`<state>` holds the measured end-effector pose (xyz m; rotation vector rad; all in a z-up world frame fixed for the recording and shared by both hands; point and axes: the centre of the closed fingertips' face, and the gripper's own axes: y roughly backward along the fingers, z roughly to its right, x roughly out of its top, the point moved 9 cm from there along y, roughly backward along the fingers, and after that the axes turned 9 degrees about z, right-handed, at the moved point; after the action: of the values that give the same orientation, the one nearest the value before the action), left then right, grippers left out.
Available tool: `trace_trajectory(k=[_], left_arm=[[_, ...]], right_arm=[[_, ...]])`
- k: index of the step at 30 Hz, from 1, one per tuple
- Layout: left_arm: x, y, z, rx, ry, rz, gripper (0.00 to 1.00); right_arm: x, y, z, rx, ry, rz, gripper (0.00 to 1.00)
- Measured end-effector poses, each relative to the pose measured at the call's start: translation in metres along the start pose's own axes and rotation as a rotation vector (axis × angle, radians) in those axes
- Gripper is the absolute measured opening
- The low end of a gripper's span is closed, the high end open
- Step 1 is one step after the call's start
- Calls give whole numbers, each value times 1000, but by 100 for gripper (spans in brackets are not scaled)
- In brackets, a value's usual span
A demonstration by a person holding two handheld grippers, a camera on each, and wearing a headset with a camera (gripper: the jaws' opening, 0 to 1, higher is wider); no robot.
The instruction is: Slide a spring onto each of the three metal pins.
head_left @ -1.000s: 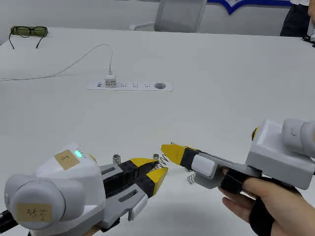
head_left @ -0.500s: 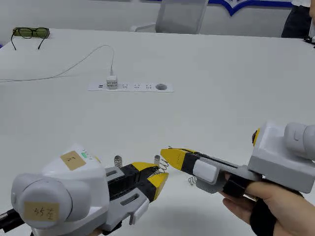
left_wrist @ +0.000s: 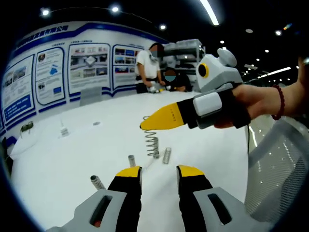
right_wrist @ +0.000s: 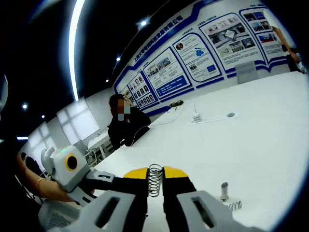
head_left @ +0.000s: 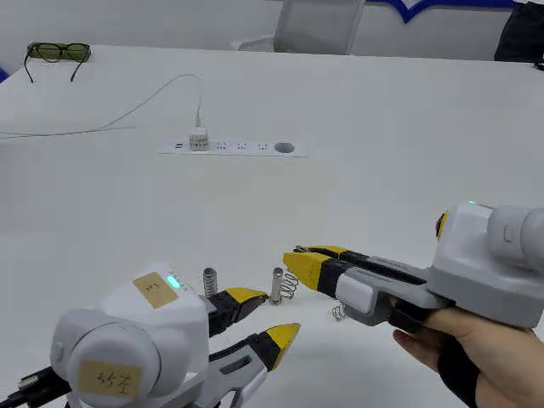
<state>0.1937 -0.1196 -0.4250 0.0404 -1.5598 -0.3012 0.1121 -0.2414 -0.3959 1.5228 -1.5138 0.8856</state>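
Right claw (right_wrist: 155, 173), yellow-tipped, is clamped on a small coiled metal spring (right_wrist: 154, 184). Left yellow-tipped claw (left_wrist: 159, 170) is held open, with nothing gripped. On the white surface (head_left: 382, 153), a short upright metal pin (head_left: 276, 286) is seen just beside the held spring, and a loose spring (head_left: 337, 313) is seen nearby.

Overhead head view; opposed gripper views, shared spring (left_wrist: 151, 140)
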Motion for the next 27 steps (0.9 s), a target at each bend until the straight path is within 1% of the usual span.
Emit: trace_trajectory(k=[3, 5, 7, 8, 10, 14, 21, 27], left_arm=[[-2, 0, -1, 8, 14, -4, 30], [-3, 0, -1, 13, 15, -7, 33], [-4, 0, -2, 17, 17, -12, 34], [-4, 0, -2, 18, 19, -14, 35], [-5, 0, -2, 18, 24, -17, 36], [-8, 0, -1, 20, 23, -32, 43], [-13, -1, 0, 20, 38, -42, 47], [-16, 0, -1, 24, 50, -53, 51]], right_arm=[[1, -5, 3, -7, 70, -14, 11], [2, -8, 4, 1, 84, -16, 11], [2, -11, 6, 0, 100, -19, 11], [2, -12, 7, 1, 118, -28, 11], [2, -15, 9, 2, 129, -33, 11], [2, -20, 13, 2, 151, -39, 11], [2, -31, 20, -11, 216, -49, 11], [2, -35, 25, -28, 254, -50, 11]])
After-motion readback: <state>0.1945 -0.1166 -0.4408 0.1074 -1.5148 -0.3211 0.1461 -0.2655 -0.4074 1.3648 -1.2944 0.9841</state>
